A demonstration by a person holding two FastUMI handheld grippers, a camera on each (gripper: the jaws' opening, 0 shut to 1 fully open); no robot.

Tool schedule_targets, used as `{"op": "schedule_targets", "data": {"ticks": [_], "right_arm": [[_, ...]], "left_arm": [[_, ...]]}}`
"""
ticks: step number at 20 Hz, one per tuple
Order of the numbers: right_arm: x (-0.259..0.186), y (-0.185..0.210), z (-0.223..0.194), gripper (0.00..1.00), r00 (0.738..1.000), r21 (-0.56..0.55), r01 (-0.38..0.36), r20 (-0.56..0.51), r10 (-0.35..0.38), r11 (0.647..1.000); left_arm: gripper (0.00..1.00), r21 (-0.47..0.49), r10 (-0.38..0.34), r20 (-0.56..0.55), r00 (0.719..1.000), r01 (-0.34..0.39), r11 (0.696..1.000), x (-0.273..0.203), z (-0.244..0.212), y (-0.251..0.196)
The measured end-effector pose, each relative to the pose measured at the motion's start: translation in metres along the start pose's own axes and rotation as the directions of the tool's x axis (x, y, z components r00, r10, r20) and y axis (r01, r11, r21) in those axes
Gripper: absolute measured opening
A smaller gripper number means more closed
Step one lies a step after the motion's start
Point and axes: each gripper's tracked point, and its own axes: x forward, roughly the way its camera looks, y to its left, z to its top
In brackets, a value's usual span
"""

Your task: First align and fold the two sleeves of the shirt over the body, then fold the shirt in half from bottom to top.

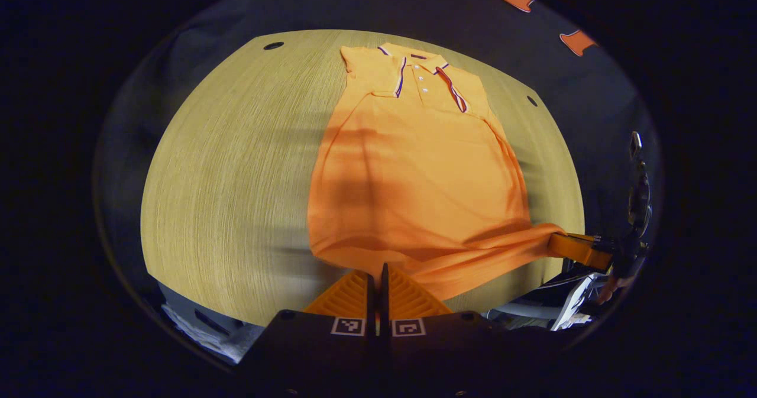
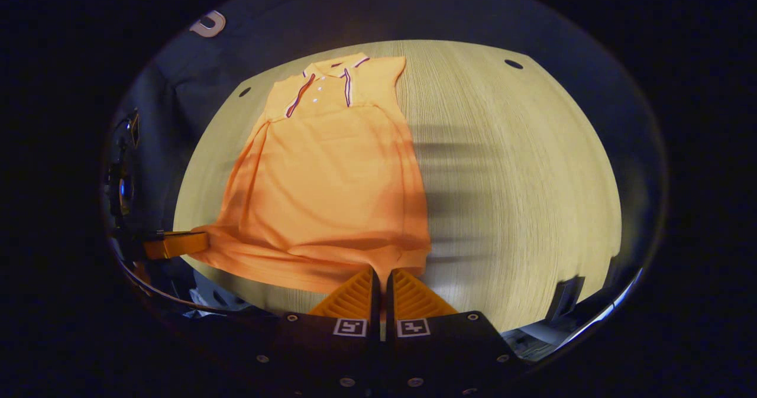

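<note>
A pale wood-grain table with small dark holes near its edges.

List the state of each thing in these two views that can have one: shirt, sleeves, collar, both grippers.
shirt: flat on the table, front up, bottom hem lifted at both corners, not yet folded in half.
sleeves: folded over the body.
collar: at the far end, placket buttoned.
left gripper: shut on the hem.
right gripper: shut on the hem.
</note>
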Motion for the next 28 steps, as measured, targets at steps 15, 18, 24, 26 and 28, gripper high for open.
{"op": "schedule_targets", "data": {"ticks": [15,18,24,26,28], "right_arm": [[0.007,0.008,0.134,0.04,0.997,0.026,0.059,0.053,-0.061,0.998],[0.016,0.016,0.159,0.05,0.995,0.068,0.077,0.052,-0.081,0.995],[0.032,0.018,0.208,0.04,0.995,0.158,0.079,0.056,-0.088,0.984],[0.038,0.009,0.226,0.04,0.994,0.15,0.082,0.056,-0.092,0.985],[0.048,0.008,0.242,0.04,0.996,0.156,0.058,0.053,-0.067,0.986]], "left_arm": [[0.02,0.089,-0.109,-0.027,0.994,0.111,0.99,0.006,0.157,-0.01],[0.02,0.083,-0.143,-0.051,0.988,0.147,0.986,0.021,0.191,-0.002],[0.02,0.05,-0.192,-0.098,0.977,0.197,0.979,0.047,0.239,0.005],[0.02,0.017,-0.205,-0.092,0.974,0.208,0.978,0.053,0.259,0.003],[0.02,0.009,-0.185,-0.084,0.979,0.186,0.982,0.061,0.276,0.004]]}}
